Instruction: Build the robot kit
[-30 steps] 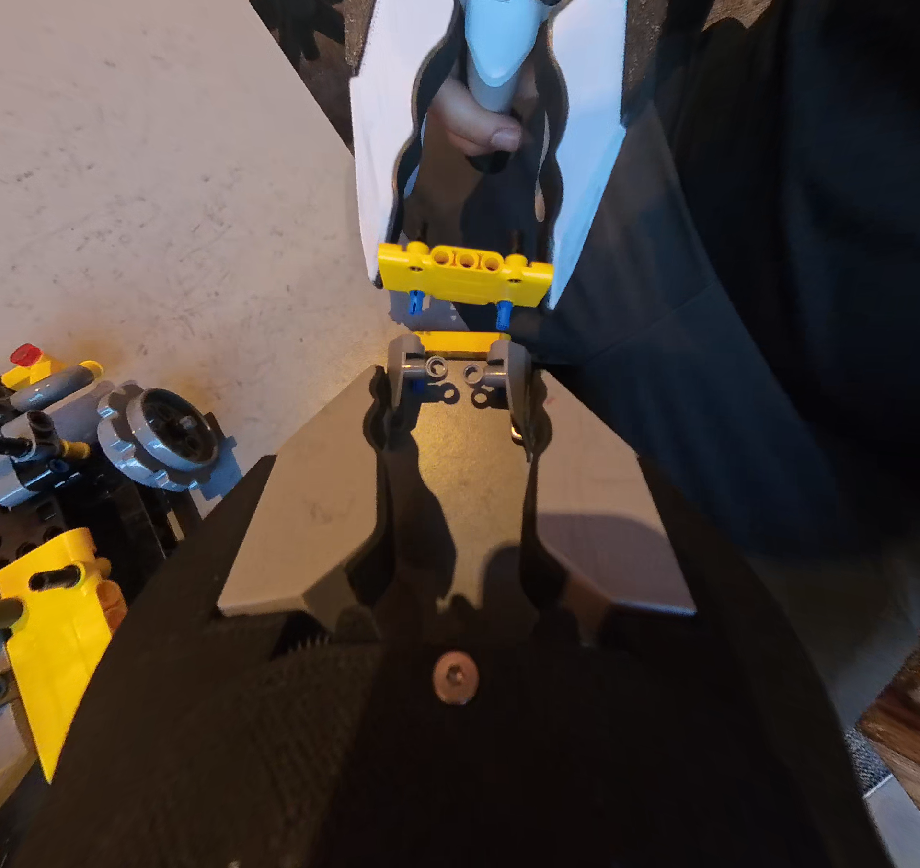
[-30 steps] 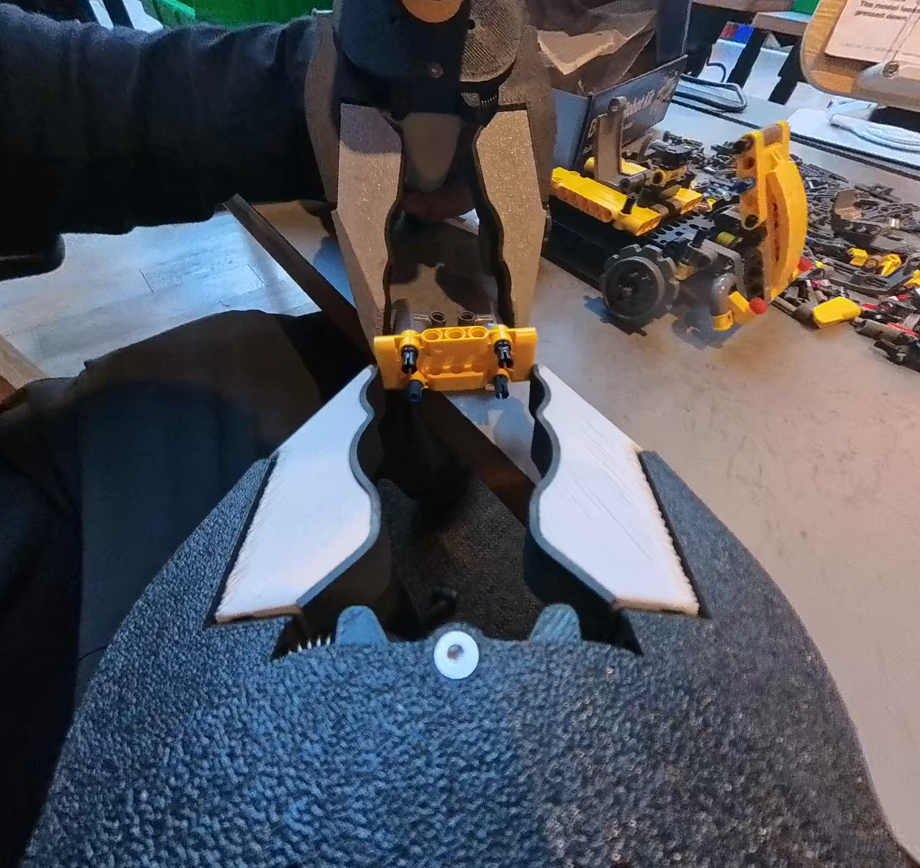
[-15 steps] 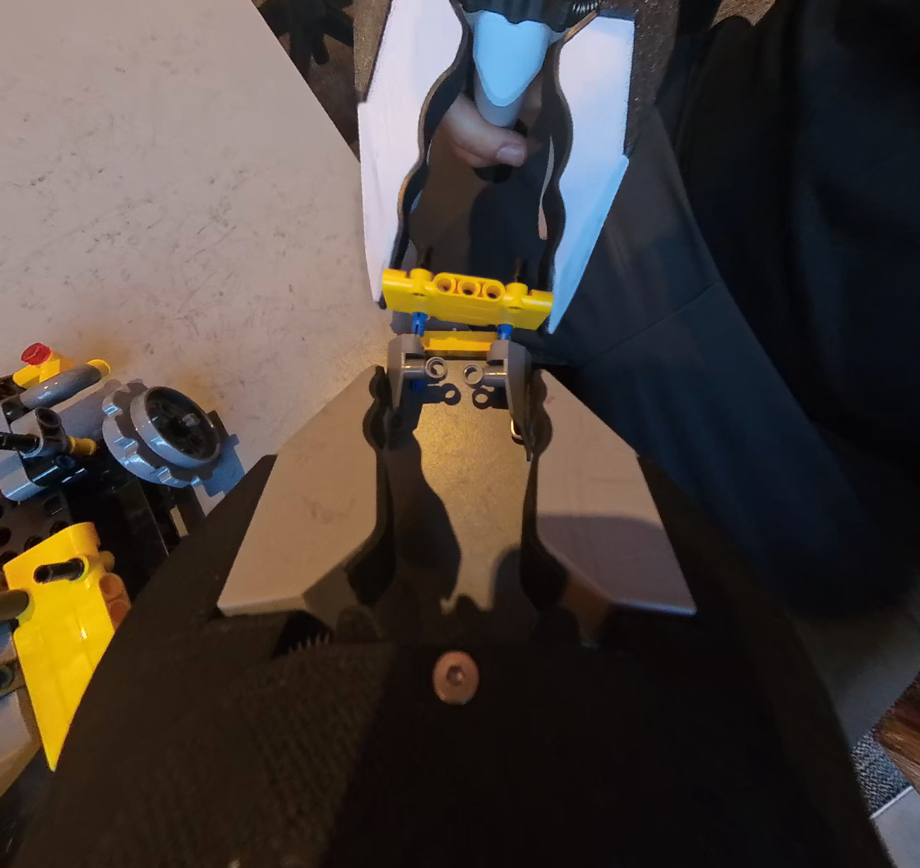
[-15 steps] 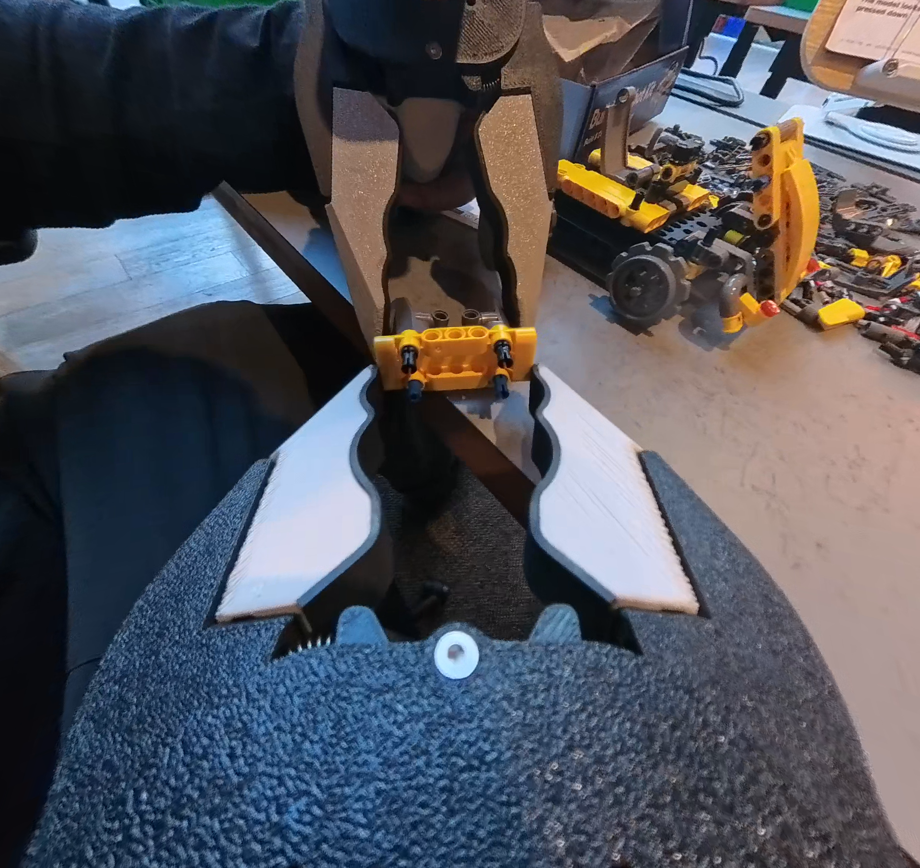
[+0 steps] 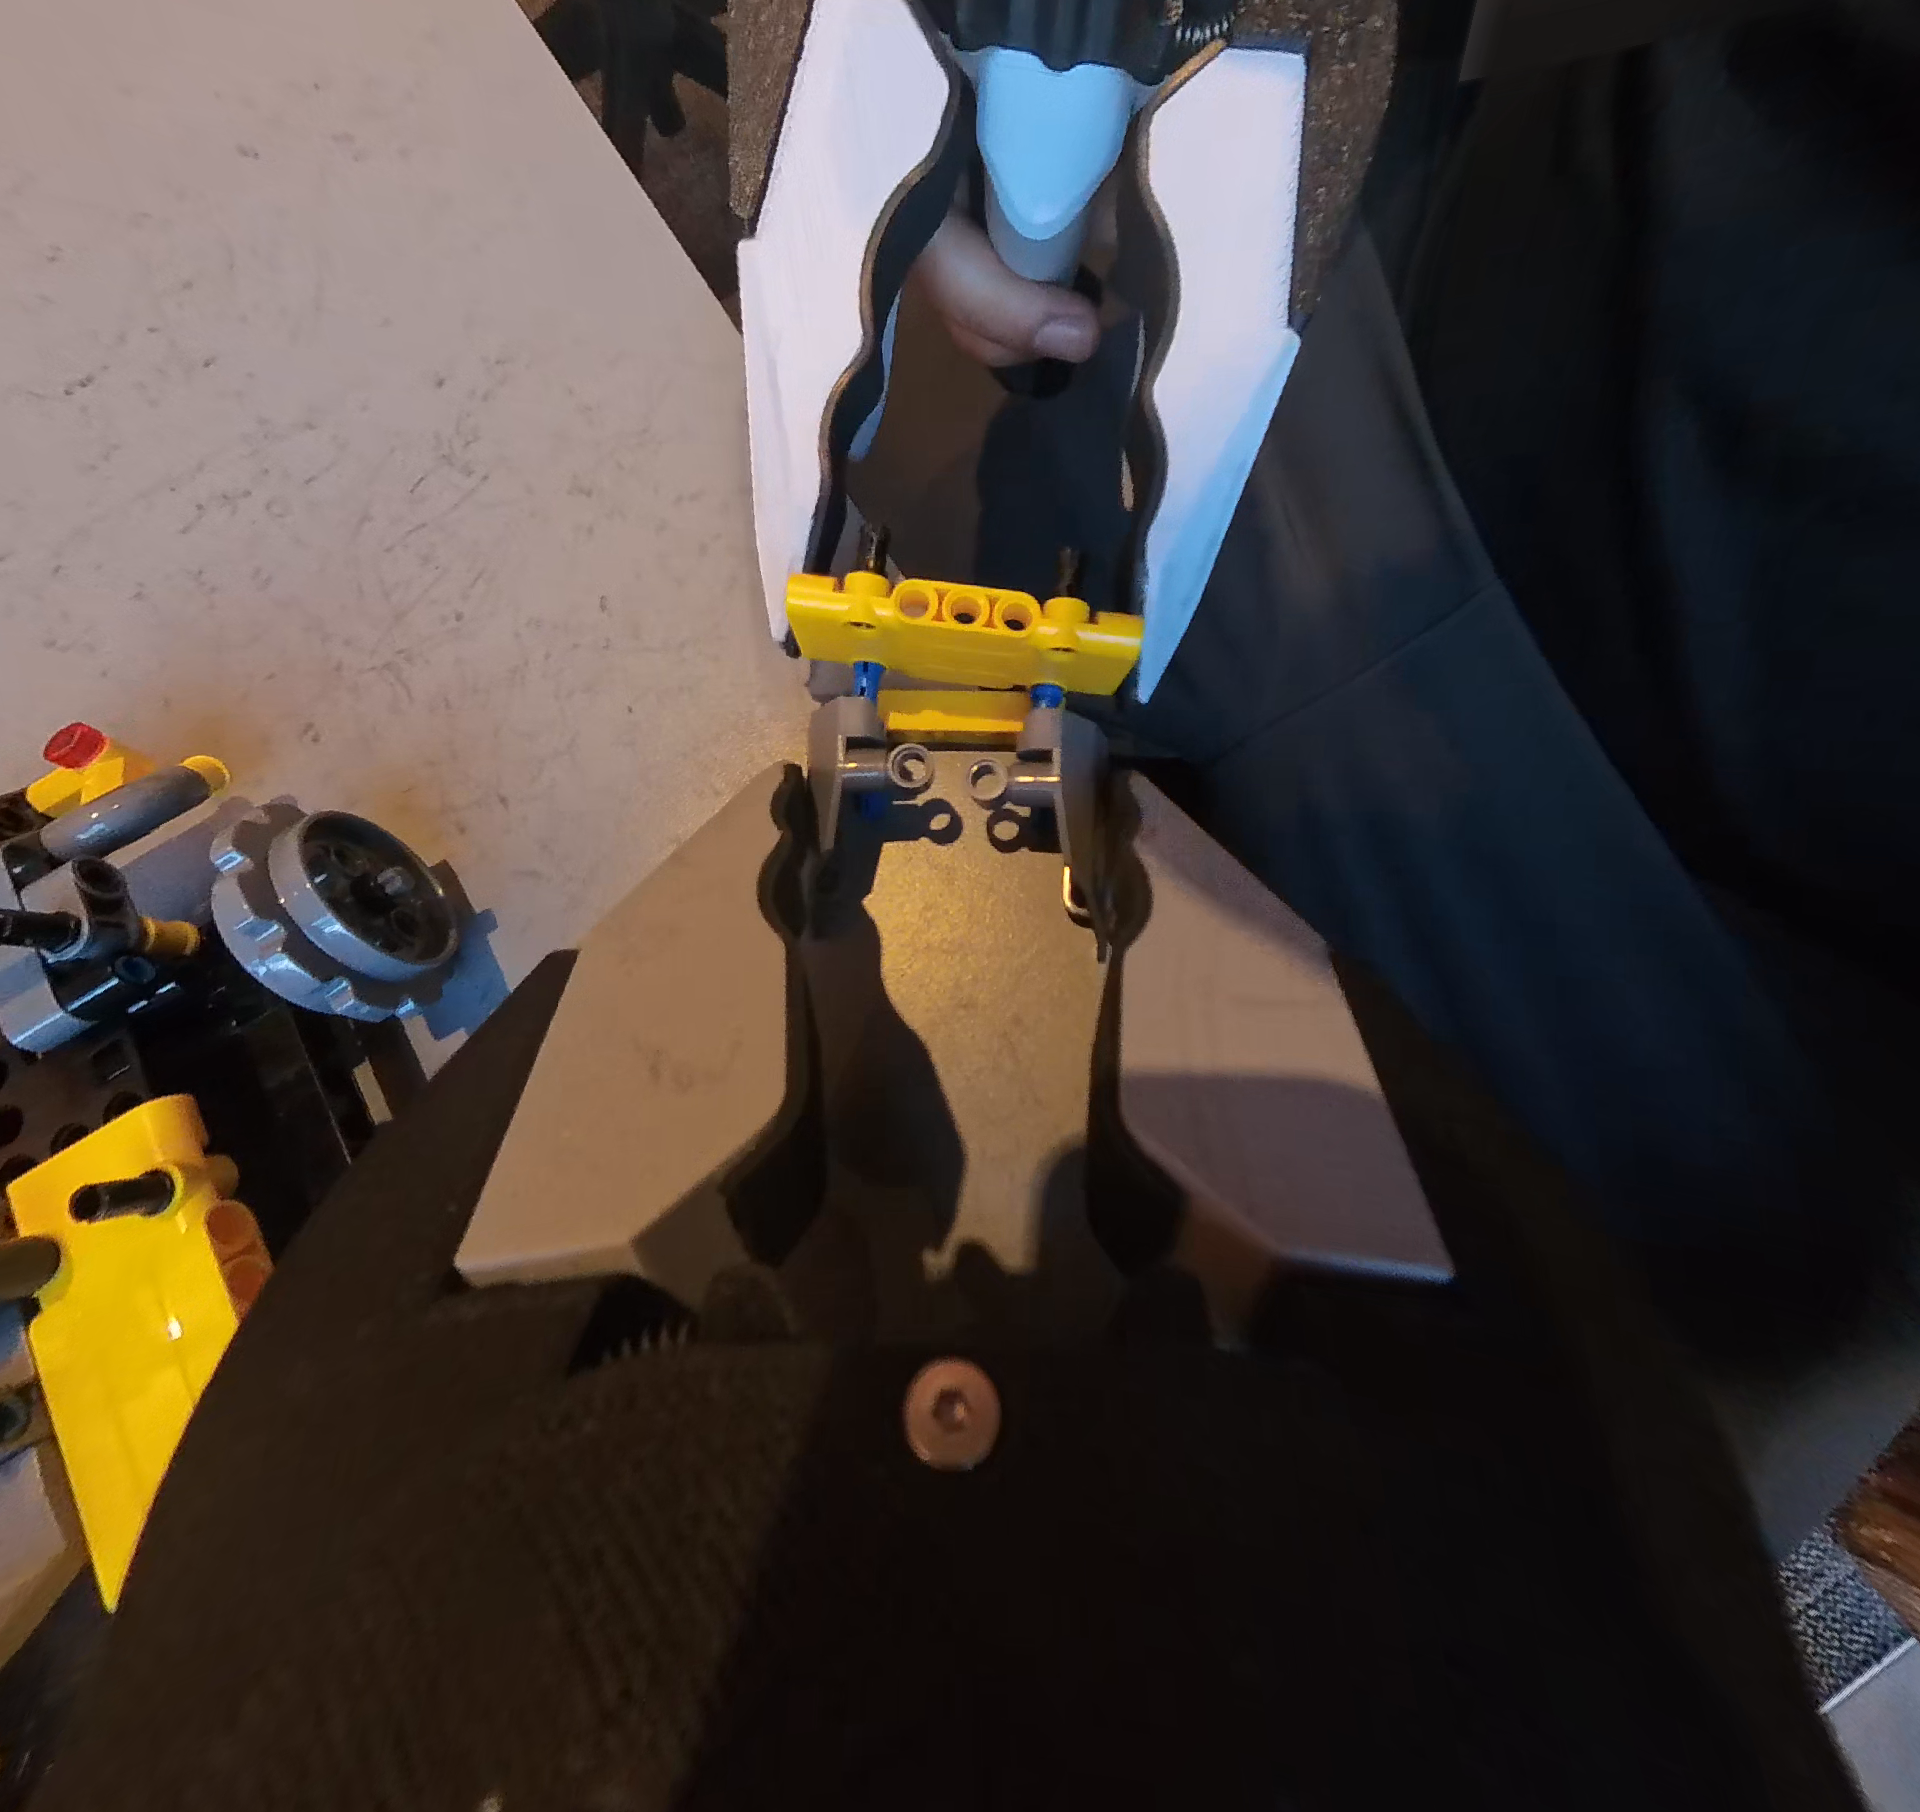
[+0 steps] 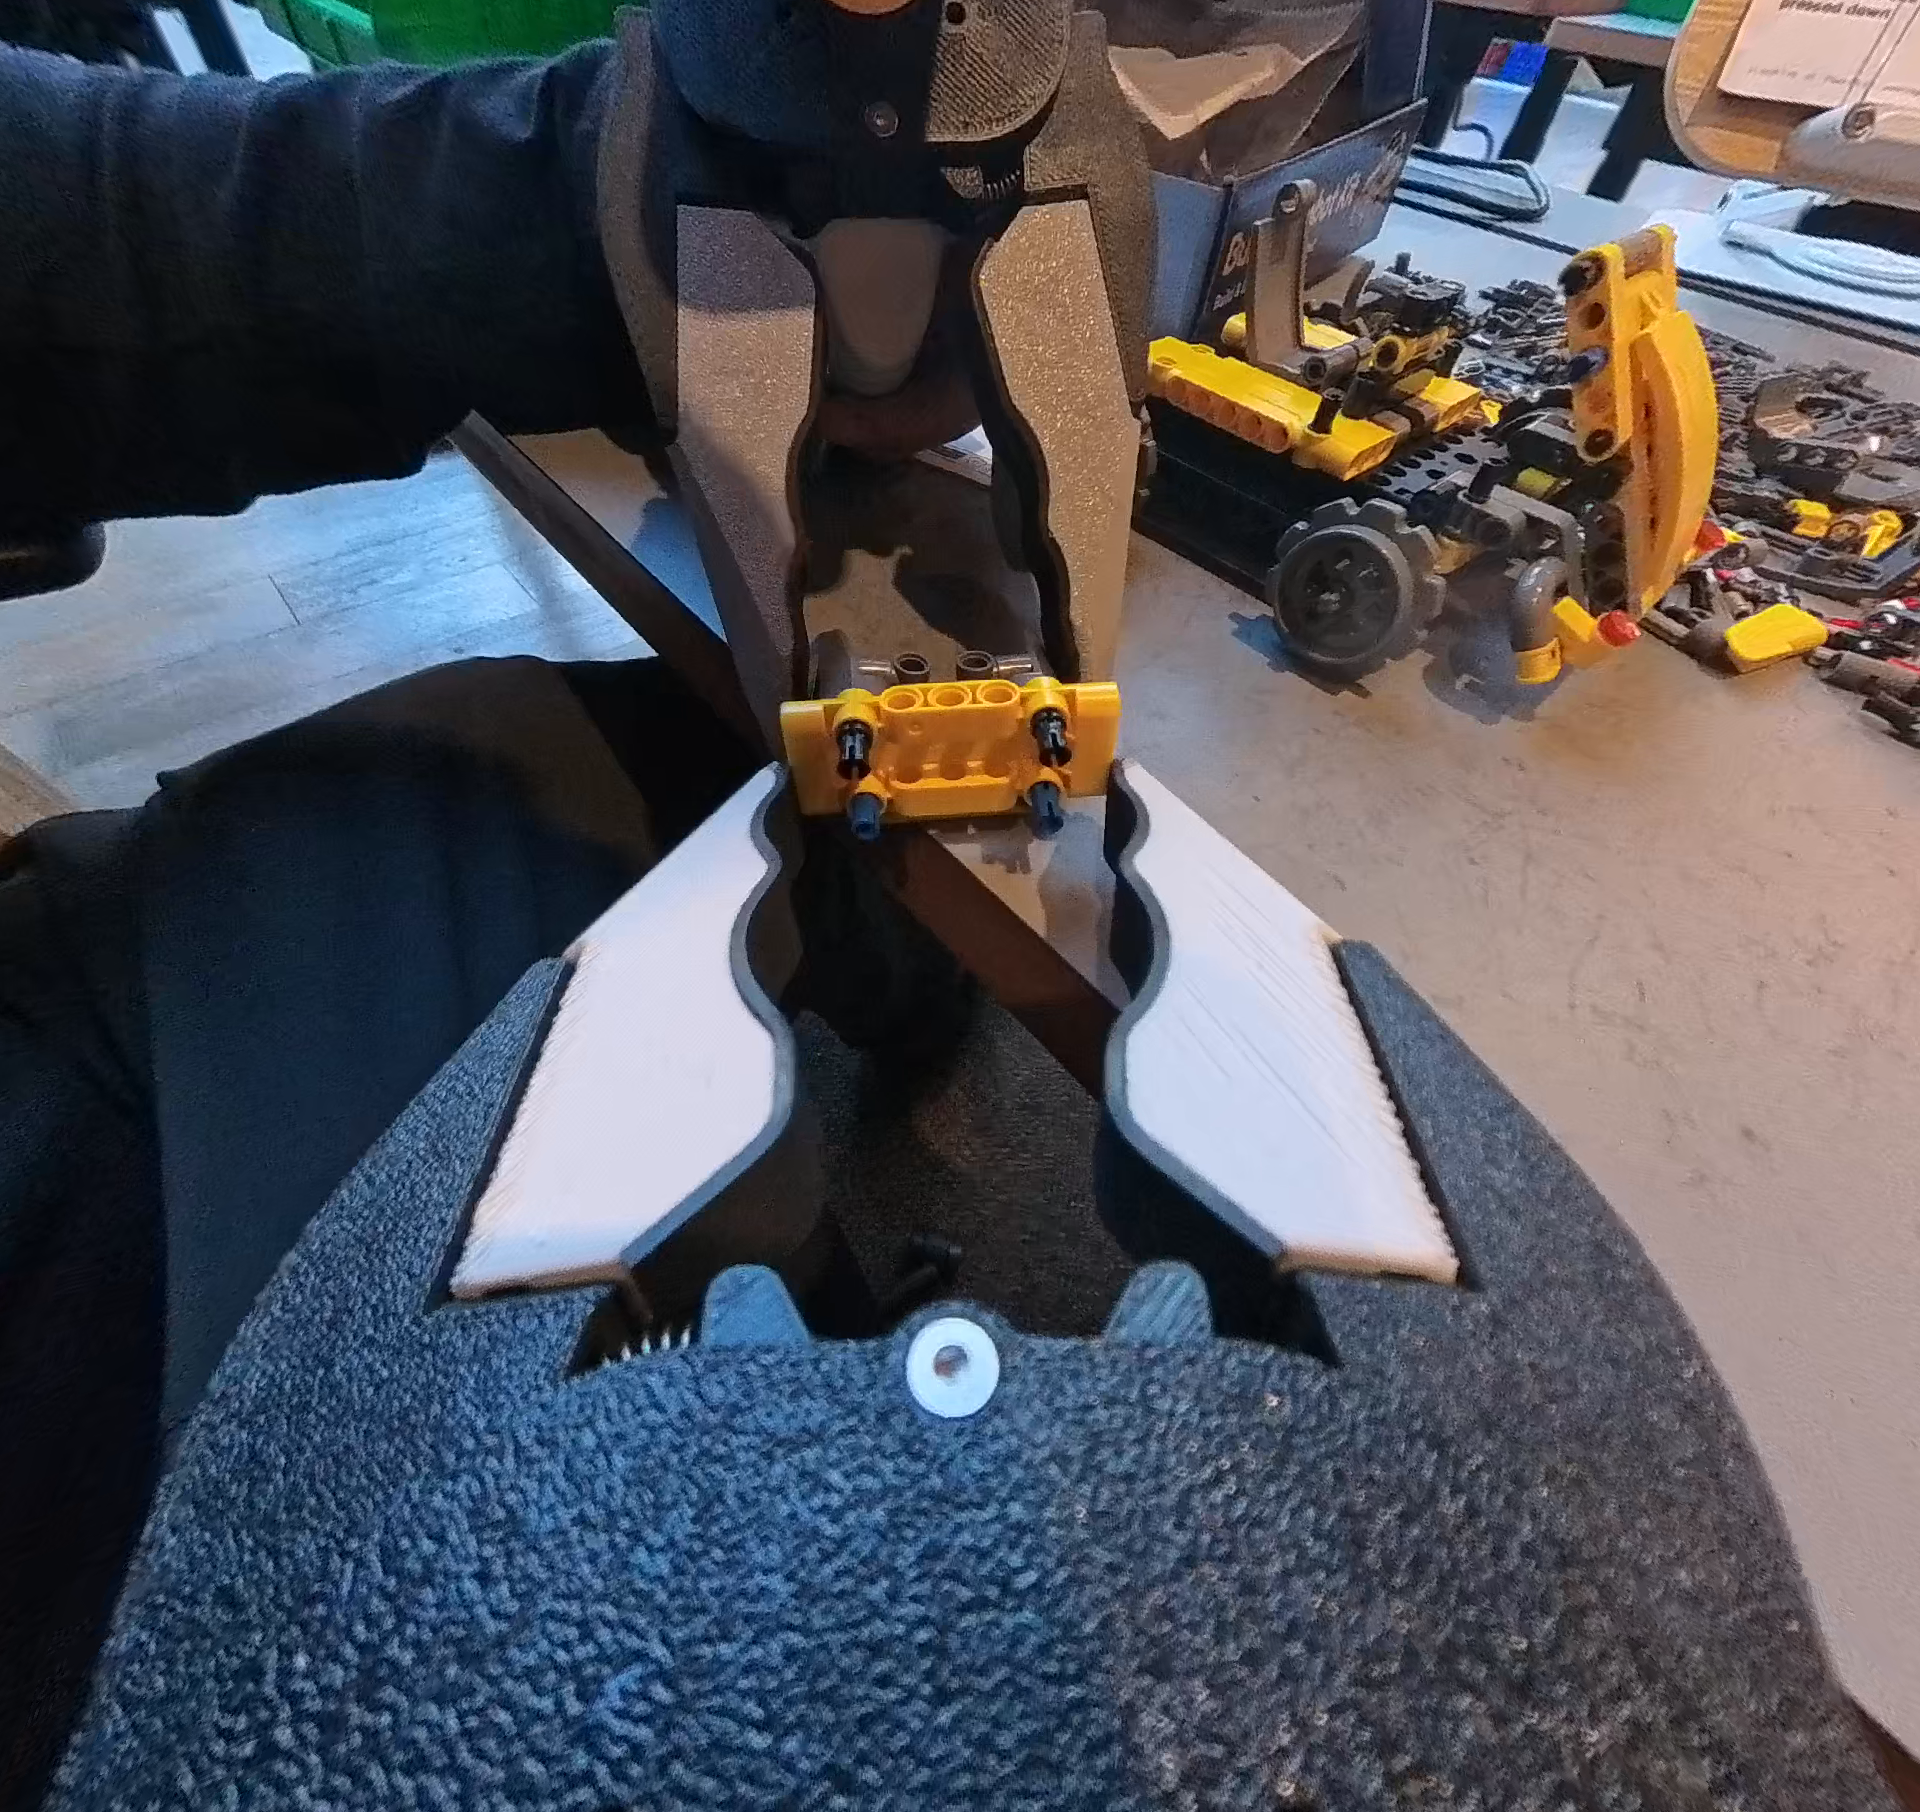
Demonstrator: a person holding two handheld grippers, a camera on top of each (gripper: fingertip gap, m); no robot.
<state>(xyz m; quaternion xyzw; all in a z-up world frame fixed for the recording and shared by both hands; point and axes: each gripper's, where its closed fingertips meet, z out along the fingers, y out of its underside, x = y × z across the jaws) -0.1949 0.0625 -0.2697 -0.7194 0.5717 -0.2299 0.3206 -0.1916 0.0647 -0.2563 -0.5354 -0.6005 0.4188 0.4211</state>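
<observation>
My right gripper (image 6: 951,796), with white fingers, is shut on a yellow frame brick (image 6: 951,754) that carries black pins on its face and blue pins on its far side. My left gripper (image 5: 956,806), with grey fingers, is shut on a grey brick assembly (image 5: 951,775) with a yellow part behind it. The two grippers face each other tip to tip over the table edge. In the left wrist view the yellow frame brick (image 5: 961,635) sits just beyond the grey assembly, and its blue pins meet the assembly's two upright ends. The right gripper (image 5: 964,645) shows there too, and the left gripper (image 6: 935,671) shows in the right wrist view.
A partly built yellow and black toy vehicle (image 6: 1455,474) with grey wheels stands on the beige table (image 6: 1455,931); it also shows in the left wrist view (image 5: 343,910). Loose bricks (image 6: 1818,557) lie at the far right. A dark box (image 6: 1309,204) stands behind. A person's dark sleeve (image 6: 312,287) is at the left.
The right gripper has brought the yellow frame brick closer to the grey assembly. The gap between them has closed, and the blue pins now reach the grey ends.
</observation>
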